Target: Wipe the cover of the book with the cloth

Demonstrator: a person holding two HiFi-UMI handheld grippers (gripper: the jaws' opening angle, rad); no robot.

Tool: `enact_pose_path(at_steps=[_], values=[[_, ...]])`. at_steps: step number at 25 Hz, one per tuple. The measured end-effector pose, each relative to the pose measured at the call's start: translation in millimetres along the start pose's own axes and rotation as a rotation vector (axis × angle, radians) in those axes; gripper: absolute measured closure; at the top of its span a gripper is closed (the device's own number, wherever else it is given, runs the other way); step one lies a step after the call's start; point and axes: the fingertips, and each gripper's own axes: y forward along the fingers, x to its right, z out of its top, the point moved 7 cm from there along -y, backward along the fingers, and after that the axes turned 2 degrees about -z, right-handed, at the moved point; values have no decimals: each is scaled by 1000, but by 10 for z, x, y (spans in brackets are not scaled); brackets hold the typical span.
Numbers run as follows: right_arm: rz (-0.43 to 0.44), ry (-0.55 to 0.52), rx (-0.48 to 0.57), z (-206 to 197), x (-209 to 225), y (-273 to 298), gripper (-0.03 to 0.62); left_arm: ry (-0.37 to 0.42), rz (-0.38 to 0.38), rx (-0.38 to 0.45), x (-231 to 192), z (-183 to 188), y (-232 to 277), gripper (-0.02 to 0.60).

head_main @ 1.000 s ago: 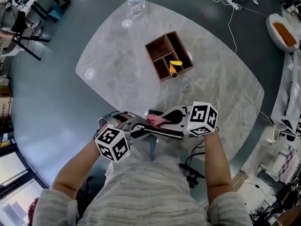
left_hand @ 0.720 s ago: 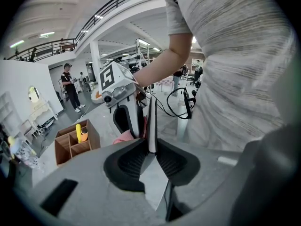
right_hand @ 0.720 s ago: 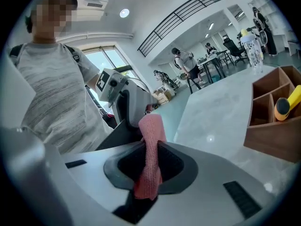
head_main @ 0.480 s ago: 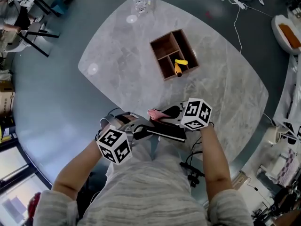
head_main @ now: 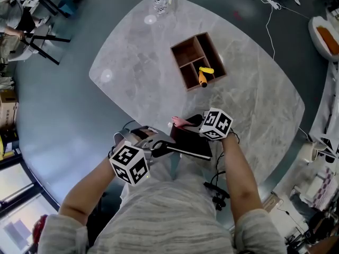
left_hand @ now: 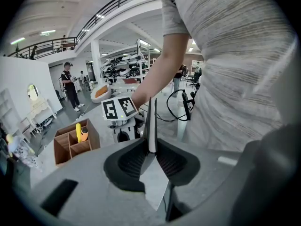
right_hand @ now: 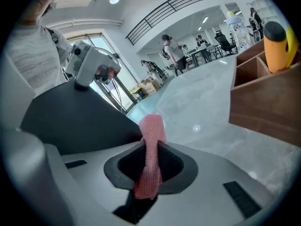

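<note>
Left gripper [left_hand: 151, 150]: fingers [left_hand: 134, 161] almost together, clamped on the thin edge of the dark book [left_hand: 150, 121]. Book at the near rim of the grey worktop [head_main: 132, 73], in front of the body, between both grippers. Right gripper [right_hand: 150, 166]: fingers [right_hand: 174, 166] closed on the pink cloth [right_hand: 151, 145], cloth tip just beside the book's cover; touching or not, hard to say. Farther on the worktop, well apart, a wooden box [head_main: 186, 54] with a yellow thing [head_main: 204, 74] inside.

Left hand-held gripper [left_hand: 151, 149] — jaws clamped on the thin book [left_hand: 151, 119], seen edge-on and upright. Behind, left: wooden divided box [left_hand: 70, 146] — yellow-and-orange object [left_hand: 81, 132] standing in one compartment.
</note>
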Motion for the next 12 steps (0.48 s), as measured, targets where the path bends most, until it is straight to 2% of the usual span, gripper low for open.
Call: enact_pose_path(at_steps=[8,12], values=[[-125,-47,-50,-115,124,79,537,2,-9,1,-35,1,-19,503],[-138,-45,-83,-146,133,100,537,6,-16,2,-46,-11,-9,502]])
